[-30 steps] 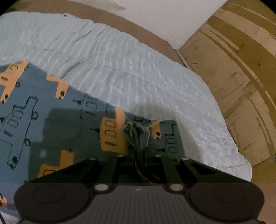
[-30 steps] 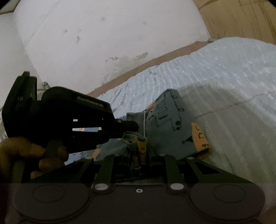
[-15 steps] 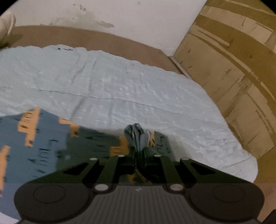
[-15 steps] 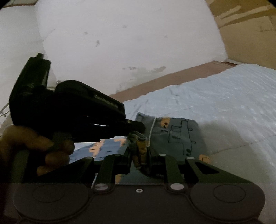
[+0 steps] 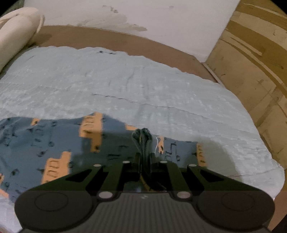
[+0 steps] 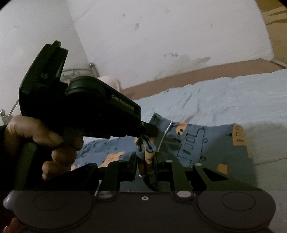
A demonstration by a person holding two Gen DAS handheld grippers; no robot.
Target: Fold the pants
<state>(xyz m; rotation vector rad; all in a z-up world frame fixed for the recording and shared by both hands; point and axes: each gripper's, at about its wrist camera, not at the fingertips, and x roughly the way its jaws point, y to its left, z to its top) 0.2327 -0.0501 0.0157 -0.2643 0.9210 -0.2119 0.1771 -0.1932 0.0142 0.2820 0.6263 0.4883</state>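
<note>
Blue pants (image 5: 53,141) printed with orange and outlined trucks lie on a pale blue bedspread (image 5: 143,86). In the left wrist view my left gripper (image 5: 143,154) is shut on a bunched edge of the pants, which sticks up between its jaws. From the right wrist view, my right gripper (image 6: 146,161) is shut on another bunch of the same pants (image 6: 197,141), beside a white drawstring (image 6: 165,134). The left gripper (image 6: 150,130), held in a hand (image 6: 44,141), shows close on the left there, its tips right above the right gripper's bunch.
A brown bed frame (image 5: 107,37) borders the bedspread, with a stained white wall (image 5: 143,16) behind. A wooden panel (image 5: 254,59) stands at the right. A cream pillow or roll (image 5: 16,30) lies at the far left corner. Metal wire shapes (image 6: 77,71) stand by the wall.
Both grippers have lifted and carried the held pants edge forward over the bedspread. More wall and bed frame show now. The cream roll has come into the left view.
</note>
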